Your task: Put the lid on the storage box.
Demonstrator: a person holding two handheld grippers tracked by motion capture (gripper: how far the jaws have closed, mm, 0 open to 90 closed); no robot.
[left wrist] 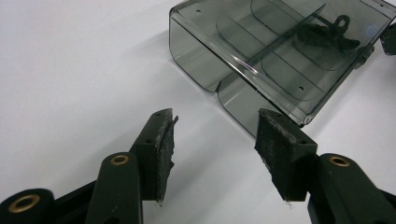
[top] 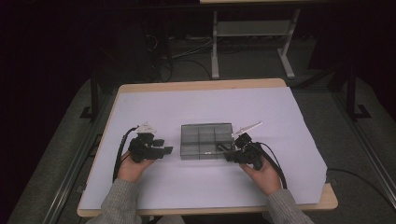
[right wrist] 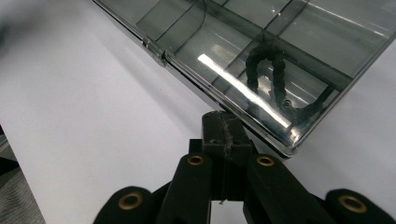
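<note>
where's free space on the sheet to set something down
Free: the wide strip of white sheet behind the compartment box, and the front strip between the forearms. Crowded: beside the box, where the left hand-held gripper and the right hand-held gripper sit.

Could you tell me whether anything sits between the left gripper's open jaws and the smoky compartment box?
Nothing visible does: bare white table cover lies between the left gripper and the closed compartment box, whose near corner stands just ahead.

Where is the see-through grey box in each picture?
High view: the grey box sits mid-table, between the two tongs.
Left gripper view: upper right, beyond the open tongs.
Right gripper view: across the top, just past the shut tongs.
Shared landmark: the black cord inside it.
</note>
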